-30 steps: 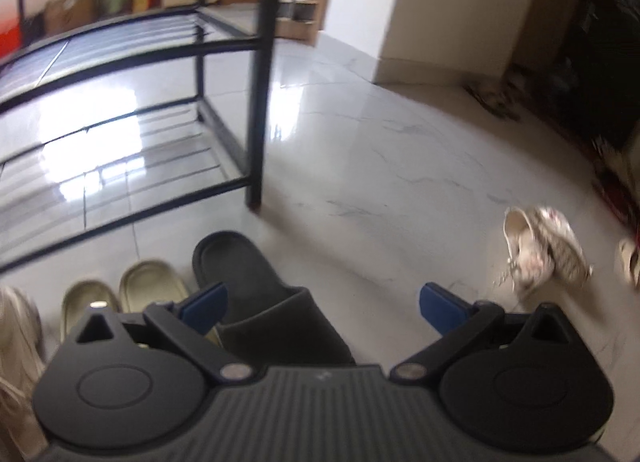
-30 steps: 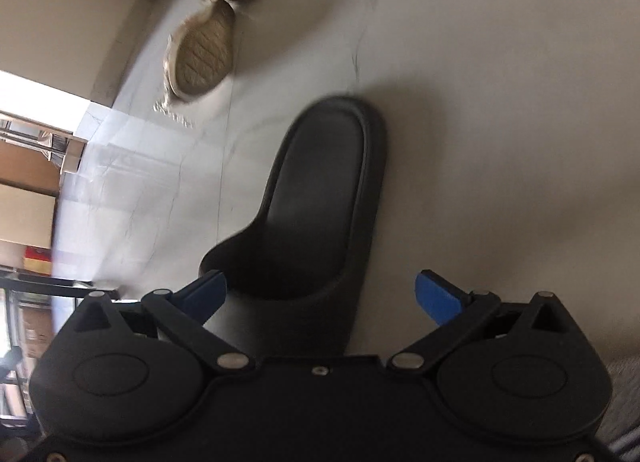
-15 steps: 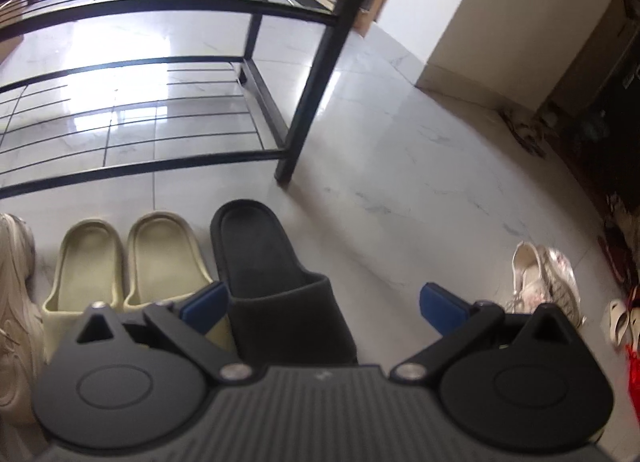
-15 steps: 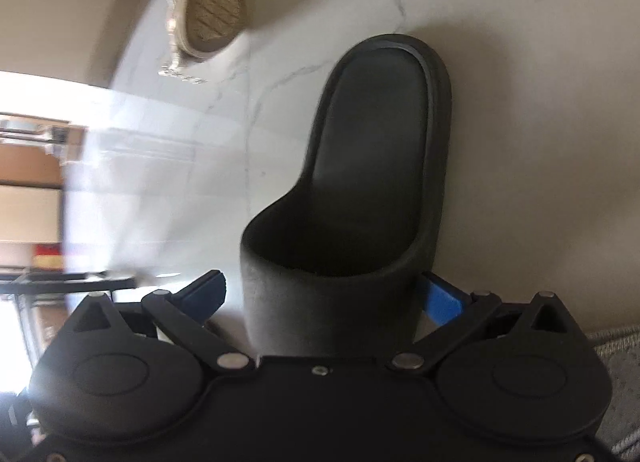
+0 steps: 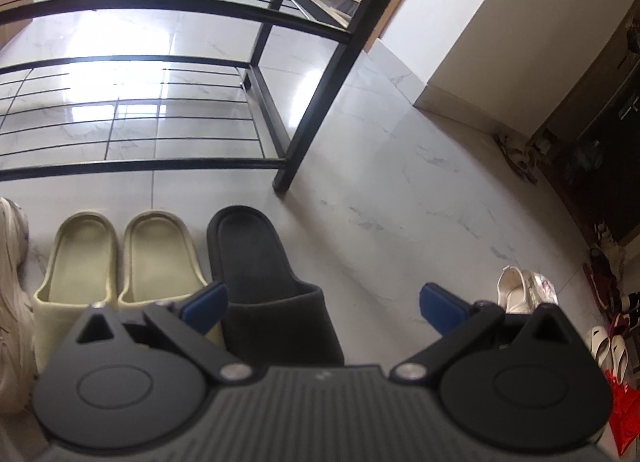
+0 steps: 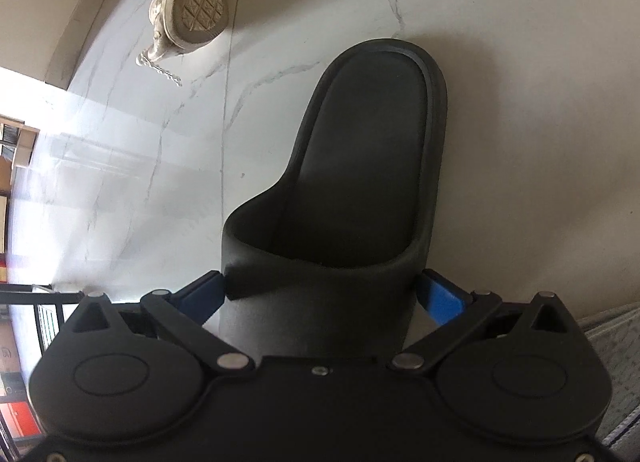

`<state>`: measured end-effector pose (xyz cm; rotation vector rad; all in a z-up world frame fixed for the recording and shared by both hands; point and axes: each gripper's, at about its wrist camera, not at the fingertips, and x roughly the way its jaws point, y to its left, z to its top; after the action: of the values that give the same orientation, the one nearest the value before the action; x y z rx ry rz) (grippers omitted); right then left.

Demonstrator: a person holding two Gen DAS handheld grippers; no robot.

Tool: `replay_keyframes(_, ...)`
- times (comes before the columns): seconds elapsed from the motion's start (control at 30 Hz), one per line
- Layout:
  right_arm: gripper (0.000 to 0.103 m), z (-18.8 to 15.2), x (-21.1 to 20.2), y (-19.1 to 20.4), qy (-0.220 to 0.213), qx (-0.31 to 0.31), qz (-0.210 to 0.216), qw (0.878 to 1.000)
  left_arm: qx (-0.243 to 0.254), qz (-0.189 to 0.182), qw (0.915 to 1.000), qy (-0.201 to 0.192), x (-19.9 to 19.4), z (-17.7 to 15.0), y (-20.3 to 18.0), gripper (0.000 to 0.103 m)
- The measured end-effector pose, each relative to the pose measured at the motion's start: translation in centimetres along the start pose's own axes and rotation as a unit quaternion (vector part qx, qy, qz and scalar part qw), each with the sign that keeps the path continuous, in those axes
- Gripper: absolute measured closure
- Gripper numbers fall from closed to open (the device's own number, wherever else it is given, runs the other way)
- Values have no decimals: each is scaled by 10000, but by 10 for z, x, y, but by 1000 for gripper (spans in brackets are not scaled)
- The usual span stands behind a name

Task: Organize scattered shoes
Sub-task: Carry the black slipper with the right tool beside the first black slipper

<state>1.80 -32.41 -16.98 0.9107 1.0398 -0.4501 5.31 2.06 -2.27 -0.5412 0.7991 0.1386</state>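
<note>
Between the right claw's fingers sits a black slide, touching both.

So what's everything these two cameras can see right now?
Black slide: one, black, on the floor beside the beige pair, by the rack.
Second black slide: one, black, between the right gripper's fingers.
Beige slides: two, side by side before the rack.
Rack: one, black metal, shelves bare.
Sneaker: one, cream, on its side, sole showing.
White shoe: one, far right floor.
Left gripper: open, empty.
Right gripper: touching the slide's strap on both sides.
</note>
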Motion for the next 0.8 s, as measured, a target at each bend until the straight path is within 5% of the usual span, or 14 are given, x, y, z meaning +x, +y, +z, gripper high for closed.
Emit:
replay_keyframes(0.1,0,1,7,22,-97,-1001,185,9948,-57,-2,10000,-30,-1,0,2,1)
replay_keyframes(0.3,0,15,21,69,-143,-2624,296,9644,-69,50,10000,-5,0,0,2,1)
replay_keyframes(0.43,0,25,26,107,63,-4160,354,9087,10,88,10000,30,2,0,-1,1)
replay_keyframes(0.57,0,18,22,125,102,-4972,383,8667,79,131,9999,-2,1,0,-4,1)
replay_keyframes(0.67,0,20,11,126,67,-4679,439,8827,2,143,9999,-45,-1,0,-1,1)
replay_keyframes(0.8,0,30,-15,104,90,-3623,1357,9221,-49,128,9999,32,2,0,0,1)
